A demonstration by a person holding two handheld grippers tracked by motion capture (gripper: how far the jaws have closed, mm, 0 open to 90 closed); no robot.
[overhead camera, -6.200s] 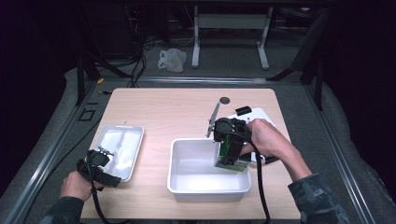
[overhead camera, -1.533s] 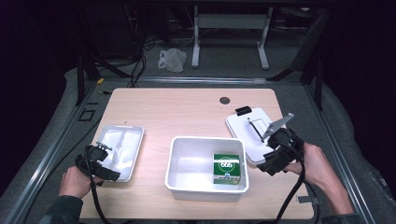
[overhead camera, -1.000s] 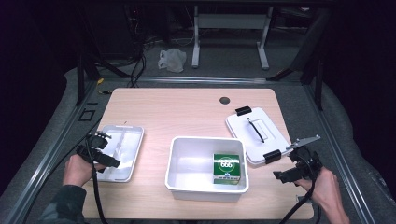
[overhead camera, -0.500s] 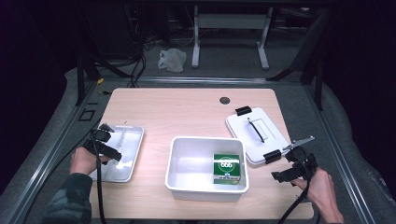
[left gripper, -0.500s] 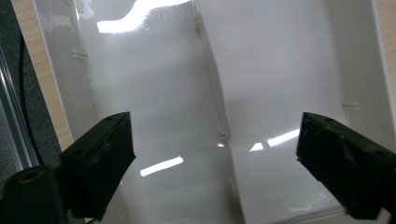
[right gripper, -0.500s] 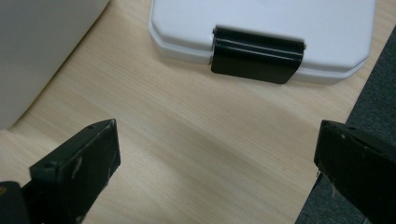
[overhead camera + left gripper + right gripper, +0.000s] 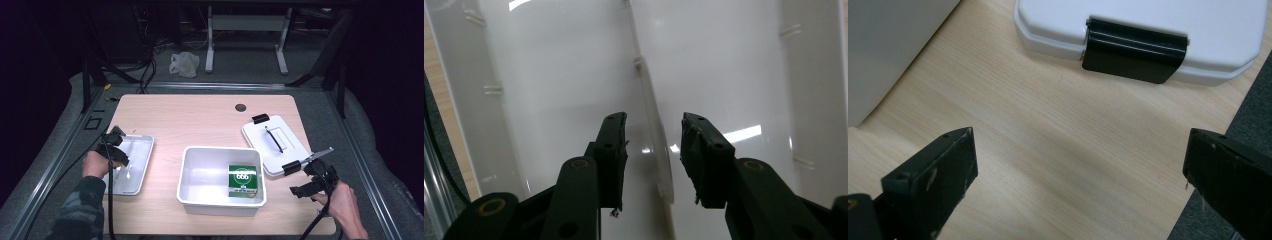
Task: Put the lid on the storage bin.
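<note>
While the left tool (image 7: pixel 651 150) hangs low inside the shiny silver metal tray (image 7: pixel 141 150), its jaws have just been closing around a thin raised ridge (image 7: pixel 654 115), not touching it. From high up, a green box (image 7: pixel 242 181) sits in the white plastic tub (image 7: pixel 192 170). The right tool (image 7: pixel 1078 170) gapes wide, holding nothing, above the wooden surface (image 7: pixel 1048 130) near the white lid (image 7: pixel 1148 25).

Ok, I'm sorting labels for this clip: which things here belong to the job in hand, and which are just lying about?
In the job: shallow white tray; white bin; green box; white lid with black clasps.
Lying about: plastic bag on the floor; metal stand behind the table.
</note>
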